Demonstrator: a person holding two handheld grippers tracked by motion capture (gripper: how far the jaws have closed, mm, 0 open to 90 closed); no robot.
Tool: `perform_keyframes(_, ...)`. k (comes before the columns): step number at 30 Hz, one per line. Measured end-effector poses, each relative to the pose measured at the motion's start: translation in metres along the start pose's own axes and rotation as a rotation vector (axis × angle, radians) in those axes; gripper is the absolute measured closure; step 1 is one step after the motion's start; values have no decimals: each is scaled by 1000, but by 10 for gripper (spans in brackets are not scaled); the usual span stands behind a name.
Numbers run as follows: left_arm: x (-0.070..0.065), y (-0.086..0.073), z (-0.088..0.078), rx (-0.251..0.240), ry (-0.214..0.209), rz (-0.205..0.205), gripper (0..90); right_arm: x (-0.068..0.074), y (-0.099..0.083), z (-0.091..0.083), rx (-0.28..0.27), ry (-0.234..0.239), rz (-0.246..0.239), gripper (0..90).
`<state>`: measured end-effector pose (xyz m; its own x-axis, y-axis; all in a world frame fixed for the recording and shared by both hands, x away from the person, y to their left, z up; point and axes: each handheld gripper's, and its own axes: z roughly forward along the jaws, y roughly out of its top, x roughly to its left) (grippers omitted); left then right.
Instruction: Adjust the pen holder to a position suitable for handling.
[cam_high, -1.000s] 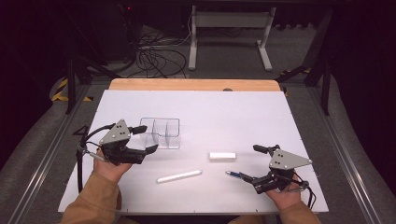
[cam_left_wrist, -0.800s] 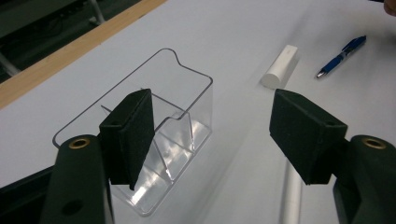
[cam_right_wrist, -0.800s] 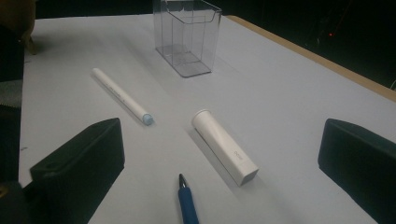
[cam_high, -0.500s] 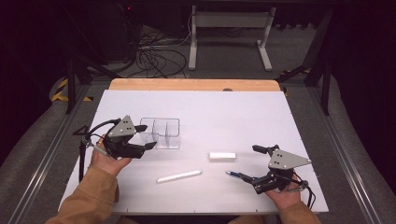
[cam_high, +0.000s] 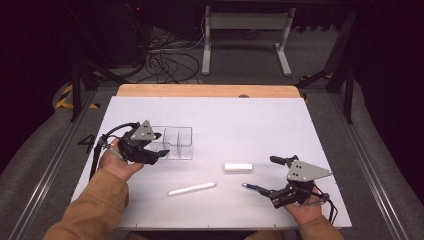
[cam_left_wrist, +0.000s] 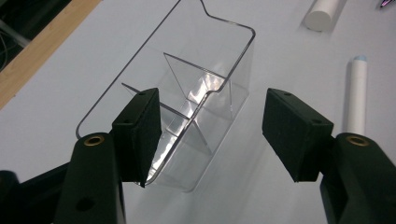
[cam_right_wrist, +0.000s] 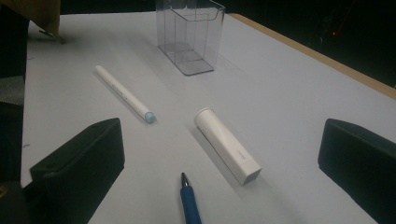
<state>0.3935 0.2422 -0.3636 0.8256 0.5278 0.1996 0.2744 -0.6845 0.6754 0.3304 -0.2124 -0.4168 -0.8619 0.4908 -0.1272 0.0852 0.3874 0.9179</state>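
A clear plastic organiser box (cam_high: 176, 142) with inner dividers stands left of the table's middle. My left gripper (cam_high: 159, 146) is at its left end. In the left gripper view the box (cam_left_wrist: 205, 70) has its near end between the jaws of the left gripper (cam_left_wrist: 212, 130). One pad overlaps the box's wall, and the other pad (cam_left_wrist: 294, 130) stands clear of it. The jaws have just been closing and the gripper is open. My right gripper (cam_high: 270, 176) rests open near the front right, with the tip of a blue pen (cam_right_wrist: 189, 205) between its wide jaws, untouched.
A white pen (cam_high: 192, 188) lies at the front centre and a short white block (cam_high: 238, 167) lies to its right. The blue pen (cam_high: 251, 187) lies just left of the right gripper. A wooden strip (cam_high: 207, 90) edges the far side of the white tabletop.
The left hand has shifted a little toward the clear box, and its jaws have narrowed around the box's end. The right hand has stayed put.
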Motion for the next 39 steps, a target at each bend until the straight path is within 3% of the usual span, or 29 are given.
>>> perform_keyframes(5,7,3,7,41,-34,-16,394,0,0,1,4,5,1,9)
perform_keyframes(15,13,10,14,127,-33,-29,478,0,0,1,5,12,-2,10)
perform_keyframes(16,12,11,17,151,-15,-29,501,0,0,1,6,12,-2,10)
perform_keyframes(22,16,10,18,153,-15,-39,562,0,0,1,5,15,-4,11)
perform_keyframes(25,18,9,20,179,-27,-42,589,1,0,2,5,15,-8,13)
perform_keyframes(29,17,9,27,226,-27,-20,605,1,0,2,5,17,-9,14)
perform_keyframes(36,21,6,32,243,-65,-19,629,1,0,2,9,20,-7,15)
perform_keyframes(39,19,5,34,260,-54,16,632,1,-1,2,8,21,-3,15)
